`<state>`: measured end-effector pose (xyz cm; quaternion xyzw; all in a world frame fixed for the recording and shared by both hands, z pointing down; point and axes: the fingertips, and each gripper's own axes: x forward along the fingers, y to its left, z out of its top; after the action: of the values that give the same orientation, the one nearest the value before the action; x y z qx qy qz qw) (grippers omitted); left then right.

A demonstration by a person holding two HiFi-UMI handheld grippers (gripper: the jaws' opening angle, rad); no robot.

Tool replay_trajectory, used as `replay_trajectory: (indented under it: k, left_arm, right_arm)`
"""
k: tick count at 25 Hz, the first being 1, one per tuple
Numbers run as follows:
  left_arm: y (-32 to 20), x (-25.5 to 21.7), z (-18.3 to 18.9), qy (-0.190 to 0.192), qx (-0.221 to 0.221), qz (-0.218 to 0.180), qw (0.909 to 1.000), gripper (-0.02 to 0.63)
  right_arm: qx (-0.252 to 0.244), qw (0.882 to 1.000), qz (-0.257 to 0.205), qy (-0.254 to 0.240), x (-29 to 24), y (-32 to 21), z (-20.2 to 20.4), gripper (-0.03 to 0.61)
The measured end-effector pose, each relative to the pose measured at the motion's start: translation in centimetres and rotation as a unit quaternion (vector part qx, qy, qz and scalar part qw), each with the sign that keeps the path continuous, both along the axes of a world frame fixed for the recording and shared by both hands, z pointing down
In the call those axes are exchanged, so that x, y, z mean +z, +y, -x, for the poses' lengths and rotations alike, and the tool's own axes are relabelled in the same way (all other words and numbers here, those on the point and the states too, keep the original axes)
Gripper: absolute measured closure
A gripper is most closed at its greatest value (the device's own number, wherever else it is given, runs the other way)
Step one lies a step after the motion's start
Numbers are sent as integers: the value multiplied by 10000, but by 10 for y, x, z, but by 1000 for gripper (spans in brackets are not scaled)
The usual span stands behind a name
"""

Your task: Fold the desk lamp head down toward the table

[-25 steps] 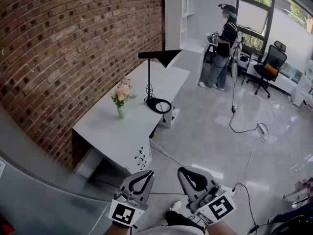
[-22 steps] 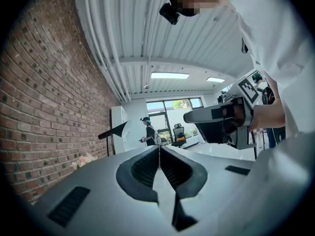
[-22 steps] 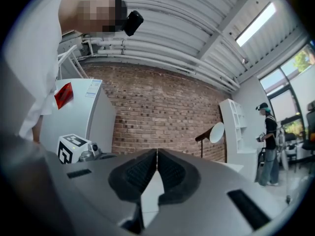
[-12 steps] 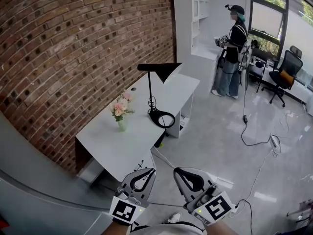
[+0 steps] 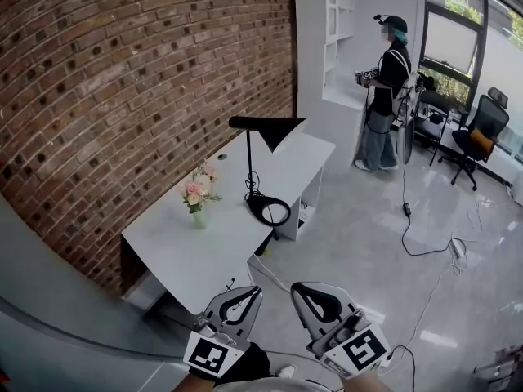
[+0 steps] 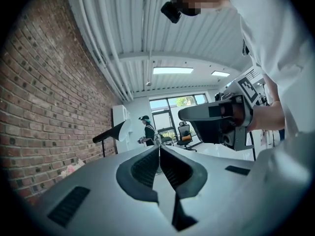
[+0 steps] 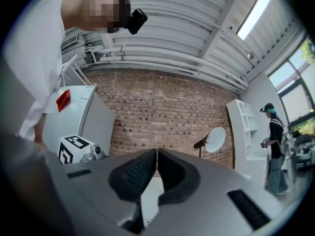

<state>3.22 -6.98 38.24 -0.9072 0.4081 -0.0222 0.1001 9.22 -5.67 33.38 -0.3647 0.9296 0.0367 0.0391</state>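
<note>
The desk lamp [image 5: 249, 166] and its surface [image 5: 184, 247] have slid lower in the head view over the last second, while both grippers have kept their place at the bottom edge.

The left gripper [image 5: 252, 292] and the right gripper [image 5: 299, 289] sit side by side, each with its jaws pressed together, tip to tip, and nothing between them. The lamp stands well ahead of both pairs of jaws, beyond their tips and untouched, its lamp head [image 5: 274, 126] level at the top of the upright post and its ring base [image 5: 270, 210] flat on the white surface. A vase of flowers [image 5: 196, 198] stands left of the base, near the brick wall [image 5: 122, 80]. Far beyond the jaws, a person [image 5: 384, 96] stands by the windows.
</note>
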Motion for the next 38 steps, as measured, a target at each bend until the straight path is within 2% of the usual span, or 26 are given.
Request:
replay_trajectory:
  k: [8,11,14,22,26,30,38]
  left_arm:
    - [-57,9,-11,130,274,81,9995,600]
    - [-84,1,-9,120,345,-36,9993,600]
    - [-113,4,-5,186,321,25,9993,600]
    - [-173,15,8,293,288,109,9991,600]
    - [-190,21,9,342,307,177,9988,600]
    - [-202,22,6,346,319,137,9988,600]
    - [-230,17,13,425,258,154,9986,600]
  right_arm:
    - [315,9994,-75,139,-3,-59,-10,560]
    - [391,9990,-124,150,-11,-85,-8,559]
    - [461,9987,-209,102,-19,-117,-7,558]
    - [567,9946,-764,423,-49,-214,4,559]
    - [635,9905,-1047,623,-68,-253,5,558]
    - [811,9889,-995,747,-71,-284,0,559]
    - [950,9811,-1358,995,-96,-331,4,559]
